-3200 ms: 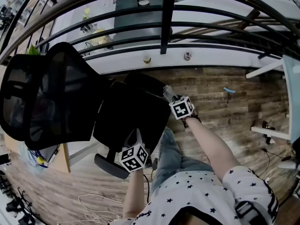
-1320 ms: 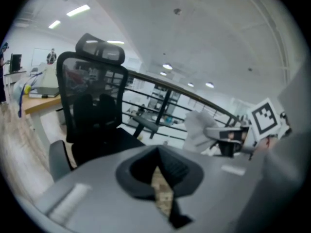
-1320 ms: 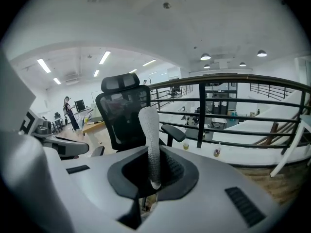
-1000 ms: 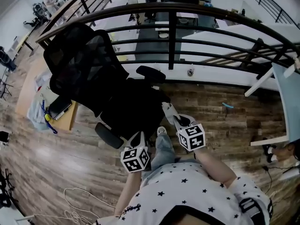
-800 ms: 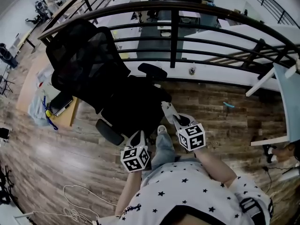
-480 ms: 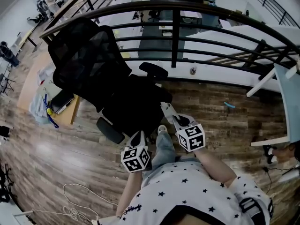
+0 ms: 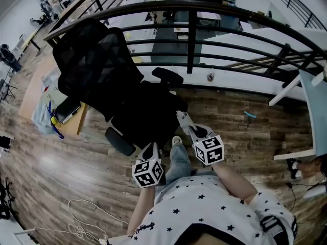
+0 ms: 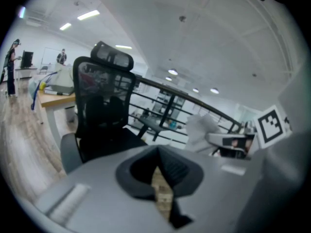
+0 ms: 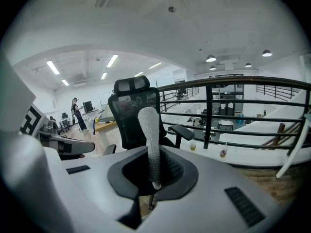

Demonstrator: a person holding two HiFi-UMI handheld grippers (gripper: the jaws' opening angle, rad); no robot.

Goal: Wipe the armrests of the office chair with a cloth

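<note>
Right tool point(image 9: 154, 177) is squeezed shut on the cloth point(image 9: 148, 130), which sticks up from it like a pale roll. Left tool point(image 8: 159, 169) is pressed shut with nothing in it. The office chair point(image 7: 138, 111) stands on the wooden floor point(image 7: 230, 106) in front of the person, by the black railing point(image 7: 189, 34). The cloth is not touching the chair yet.

The far armrest point(image 7: 167, 77) lies ahead of the right tool, on the railing side. In the right gripper view it shows just to the right of the cloth. From the head view its long side looks to run across, left to right. The near armrest point(image 7: 120, 142) is close beside the left tool, but that tool has no cloth. So I think the right tool must reach forward to the far armrest, then rub along its length.
</note>
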